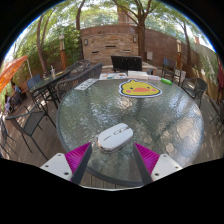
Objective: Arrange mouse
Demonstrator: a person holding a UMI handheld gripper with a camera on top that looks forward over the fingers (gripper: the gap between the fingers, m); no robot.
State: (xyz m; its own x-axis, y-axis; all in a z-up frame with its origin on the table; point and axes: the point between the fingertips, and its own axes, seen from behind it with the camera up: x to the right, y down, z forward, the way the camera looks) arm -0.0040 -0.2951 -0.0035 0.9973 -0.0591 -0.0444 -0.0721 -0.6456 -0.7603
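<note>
The white mouse (114, 136) lay on the round glass table (170, 115), its long axis slanting up toward the right, just ahead of the tongs (112, 160). The tongs stood wide open, gripping nothing, pink pads (79, 156) apart.

Tool (112, 157) open; white mouse (114, 136) on glass table (150, 115) just ahead, between fingers; yellow mousepad (140, 89) beyond.

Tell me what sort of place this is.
Probably an outdoor patio or café terrace. A round glass table stands among metal chairs, with trees and a brick wall behind. A mouse lies on the table just ahead of the open fingers.
</note>
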